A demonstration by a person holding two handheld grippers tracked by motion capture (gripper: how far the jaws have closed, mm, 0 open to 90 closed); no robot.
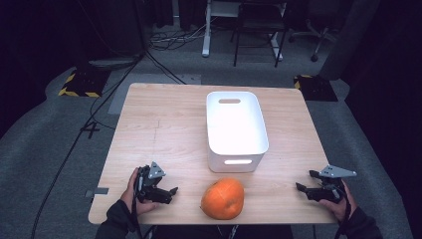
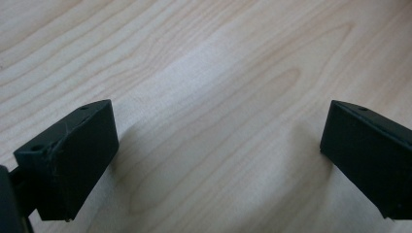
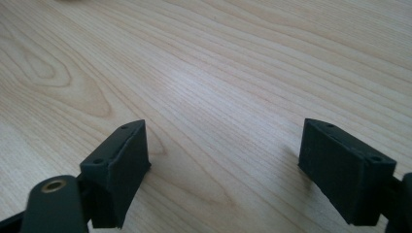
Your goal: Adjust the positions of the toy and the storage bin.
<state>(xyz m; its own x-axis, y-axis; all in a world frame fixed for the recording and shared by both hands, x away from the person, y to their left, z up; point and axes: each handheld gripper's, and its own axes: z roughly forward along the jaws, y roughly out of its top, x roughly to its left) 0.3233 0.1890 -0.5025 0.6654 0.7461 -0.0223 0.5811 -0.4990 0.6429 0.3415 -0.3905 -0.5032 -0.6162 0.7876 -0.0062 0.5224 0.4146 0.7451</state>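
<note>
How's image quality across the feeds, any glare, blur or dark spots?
High view: soft, table bright, surroundings dark, white bin near washed out, pumpkin clear. Left gripper view: pale glare on the wood, jaw edges slightly soft. Right gripper view: mild sheen, grain sharp.

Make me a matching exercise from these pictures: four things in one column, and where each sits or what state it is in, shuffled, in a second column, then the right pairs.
Things:
1. pumpkin
2. white bin
3. left gripper
4. right gripper

Places or states:
A. near the table's right front corner, jaws open over bare wood
B. at the front edge, between the two grippers
C. empty, in the middle of the table, behind the orange thing
D. near the left front corner, jaws open, nothing between them

Pairs: 1-B, 2-C, 3-D, 4-A
</note>
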